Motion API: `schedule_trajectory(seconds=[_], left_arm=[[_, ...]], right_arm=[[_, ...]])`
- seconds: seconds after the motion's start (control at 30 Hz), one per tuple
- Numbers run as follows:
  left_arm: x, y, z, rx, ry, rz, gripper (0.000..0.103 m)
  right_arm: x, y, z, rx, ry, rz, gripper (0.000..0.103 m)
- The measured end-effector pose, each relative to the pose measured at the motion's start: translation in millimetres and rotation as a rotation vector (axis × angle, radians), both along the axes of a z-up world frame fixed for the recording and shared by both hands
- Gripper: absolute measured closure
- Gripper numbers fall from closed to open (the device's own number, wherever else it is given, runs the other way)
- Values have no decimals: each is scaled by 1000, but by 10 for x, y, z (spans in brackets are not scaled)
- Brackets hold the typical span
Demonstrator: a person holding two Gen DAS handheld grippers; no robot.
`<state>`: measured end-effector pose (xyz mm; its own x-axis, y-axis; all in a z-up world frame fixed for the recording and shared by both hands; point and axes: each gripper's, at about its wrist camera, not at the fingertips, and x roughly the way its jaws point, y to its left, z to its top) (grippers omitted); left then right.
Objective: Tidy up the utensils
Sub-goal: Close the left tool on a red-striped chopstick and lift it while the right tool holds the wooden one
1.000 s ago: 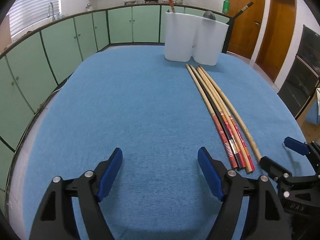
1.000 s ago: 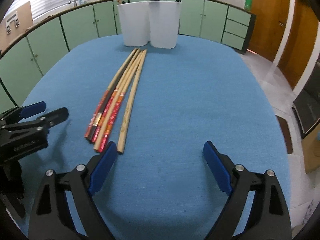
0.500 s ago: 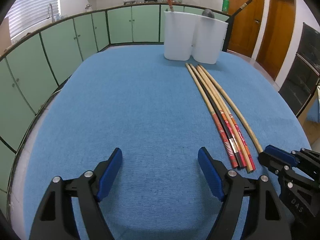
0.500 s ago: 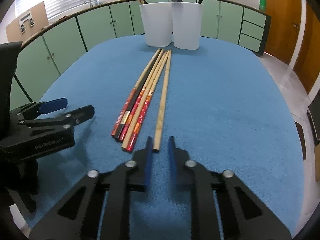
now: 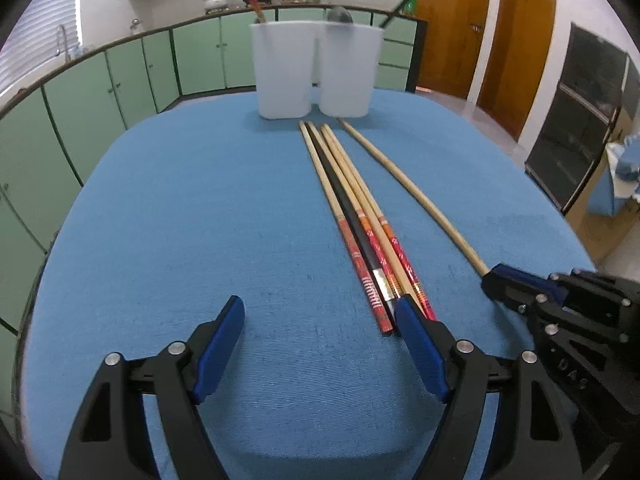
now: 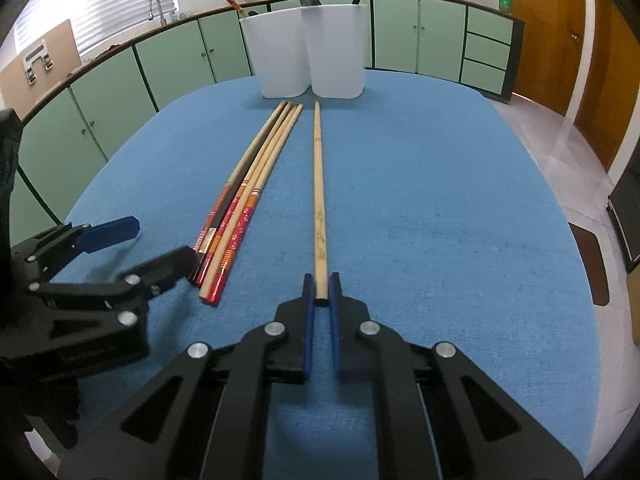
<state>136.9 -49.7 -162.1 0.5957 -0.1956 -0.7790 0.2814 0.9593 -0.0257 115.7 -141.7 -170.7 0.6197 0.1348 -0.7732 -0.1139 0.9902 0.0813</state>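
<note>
A plain wooden chopstick [image 6: 319, 184] lies apart from the others on the blue cloth, and my right gripper [image 6: 319, 290] is shut on its near end. The same chopstick [image 5: 404, 184] runs to the right gripper [image 5: 516, 286] in the left wrist view. Several chopsticks with red, orange and black ends [image 5: 360, 232] lie side by side in a bundle [image 6: 244, 200]. My left gripper [image 5: 320, 340] stands open just above the cloth, its right finger [image 5: 420, 352] at the bundle's near ends. Two white holders [image 5: 316, 70] stand at the far edge with a few utensils in them.
The blue cloth [image 5: 192, 208] covers a rounded table; its edges fall away left and right. Green cabinets [image 6: 120, 88] line the room behind, wooden doors [image 5: 452, 24] at the back right. The left gripper's body [image 6: 80, 280] sits close to the left of the right one.
My right gripper went from wide open to shut on the plain chopstick and pulled it sideways, away from the bundle. My left gripper shifted right, toward the bundle's near ends.
</note>
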Motion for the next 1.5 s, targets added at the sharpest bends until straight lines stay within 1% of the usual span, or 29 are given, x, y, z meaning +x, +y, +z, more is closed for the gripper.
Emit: schedule_trajectory(seconds=[0.13, 0.23, 0.33, 0.37, 0.5, 0.6, 0.7, 0.8, 0.87, 0.97, 1.1, 1.23, 1.33, 1.4, 1.43, 1.47, 1.5], left_arm=[[20, 41, -15, -14, 6, 12, 25], [39, 120, -33, -18, 15, 31, 22], [39, 192, -51, 17, 15, 63, 23], [36, 219, -53, 16, 14, 65, 23], [-19, 266, -12, -14, 4, 67, 23], [-33, 208, -13, -32, 9, 40, 23], [-36, 88, -44, -2, 15, 8, 23], [-28, 16, -72, 34, 17, -4, 22], [-28, 15, -70, 36, 18, -7, 22], [-19, 55, -67, 43, 18, 10, 21], [-3, 192, -59, 50, 15, 65, 21], [0, 240, -44, 48, 12, 83, 21], [19, 205, -47, 42, 12, 81, 24], [24, 172, -54, 39, 12, 73, 29], [28, 157, -51, 38, 10, 67, 34], [29, 134, -46, 34, 7, 58, 43], [25, 121, -40, 30, 6, 52, 48]], right_arm=[[-5, -16, -5, 8, 1, 1, 97], [-3, -33, -5, 15, 2, 1, 97], [7, -41, -5, 17, 3, 1, 97], [7, -41, -3, 15, 3, 1, 97], [5, -50, 0, 19, 3, 2, 97], [5, -50, 1, 24, 5, 1, 96], [3, -54, 4, 25, 5, 1, 96], [3, -50, 2, 25, 6, 0, 96], [0, -47, 2, 24, 5, 0, 96], [0, -54, 0, 30, 6, 0, 96], [-1, -74, -1, 33, 6, -1, 96], [0, -74, 0, 31, 6, 2, 96], [3, -88, 0, 36, 7, 4, 95], [4, -95, -4, 36, 7, 6, 95], [6, -93, -6, 34, 7, 7, 95], [9, -94, -7, 32, 7, 7, 95], [11, -93, -9, 30, 7, 8, 95]])
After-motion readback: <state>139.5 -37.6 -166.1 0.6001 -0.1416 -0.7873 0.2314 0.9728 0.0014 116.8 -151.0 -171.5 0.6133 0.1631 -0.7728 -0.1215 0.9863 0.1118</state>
